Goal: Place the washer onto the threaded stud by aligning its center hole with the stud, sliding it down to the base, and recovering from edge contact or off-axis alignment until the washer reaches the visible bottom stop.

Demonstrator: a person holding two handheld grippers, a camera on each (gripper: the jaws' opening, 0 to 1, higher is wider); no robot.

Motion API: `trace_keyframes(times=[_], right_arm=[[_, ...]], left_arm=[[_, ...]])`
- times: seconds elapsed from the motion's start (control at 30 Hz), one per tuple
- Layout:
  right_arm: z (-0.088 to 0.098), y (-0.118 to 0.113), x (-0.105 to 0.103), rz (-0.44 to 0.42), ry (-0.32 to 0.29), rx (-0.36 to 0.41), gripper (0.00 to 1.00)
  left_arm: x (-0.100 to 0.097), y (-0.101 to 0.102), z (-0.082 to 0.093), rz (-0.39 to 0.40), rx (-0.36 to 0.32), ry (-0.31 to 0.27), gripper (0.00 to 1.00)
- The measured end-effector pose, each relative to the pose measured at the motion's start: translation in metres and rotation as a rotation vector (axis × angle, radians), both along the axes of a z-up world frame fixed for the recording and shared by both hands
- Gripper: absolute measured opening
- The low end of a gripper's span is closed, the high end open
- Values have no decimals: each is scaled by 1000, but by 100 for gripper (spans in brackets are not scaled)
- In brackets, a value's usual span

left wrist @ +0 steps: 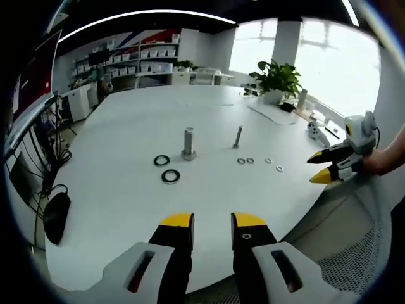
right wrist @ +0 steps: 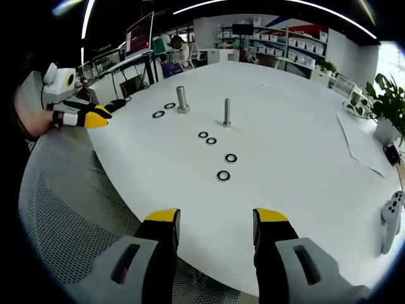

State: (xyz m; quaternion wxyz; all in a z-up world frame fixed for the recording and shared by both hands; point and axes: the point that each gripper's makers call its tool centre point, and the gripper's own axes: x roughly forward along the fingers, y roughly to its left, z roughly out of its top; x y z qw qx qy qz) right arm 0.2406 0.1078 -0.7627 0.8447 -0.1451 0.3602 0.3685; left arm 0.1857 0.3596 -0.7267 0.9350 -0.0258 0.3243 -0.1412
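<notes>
Left gripper view: task not begun yet, approach step at most. Left tongs [left wrist: 212, 220] hang over the near edge of the white table [left wrist: 126, 202], jaws apart w/ a moderate gap, nothing between them. On the table a thick stud [left wrist: 188, 143] stands upright on a wider base, w/ two big dark washers [left wrist: 166, 169] lying flat just beside it on the near side, apart from each other. A thinner stud [left wrist: 238, 137] stands further off, w/ small washers [left wrist: 245, 161] scattered near it. Right tongs [left wrist: 321, 166] come in from the side at the table rim, yellow tips parted, empty. Right gripper view: right tongs [right wrist: 216, 220] sit above the table edge [right wrist: 304, 240], jaws wide, holding nothing. Thin stud [right wrist: 226, 112] is upright, bare, no washer on it; four small washers [right wrist: 223, 175] lie flat in a loose line between it and the tongs, nearest one closest to reach. Thick stud [right wrist: 182, 99] beyond, big washers [right wrist: 158, 114] beside it. Left tongs [right wrist: 95, 116] sit at the far table rim. Next move, my read: go down on one flat washer, which means pinching a thin ring by its edge off a smooth top, likely to slip; then centre hole over stud. Can't tell which stud is meant.
</notes>
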Motion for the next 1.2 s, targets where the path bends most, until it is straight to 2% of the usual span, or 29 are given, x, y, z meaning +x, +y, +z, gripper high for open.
trace_keyframes(times=[0.47,0.63,0.77,0.9,1.2], right_arm=[[5,7,-1,15,-4,46,48],[7,8,-1,12,-4,61,48],[11,7,2,-11,-4,98,48],[14,10,2,-15,-9,126,48],[15,13,0,-3,3,139,47]], left_arm=[[-2,3,-6,1,29,28,21],[-1,6,-4,13,38,15,20],[-2,8,-7,19,51,33,20],[-1,10,-5,24,67,23,19],[-6,12,-16,33,78,85,20]])
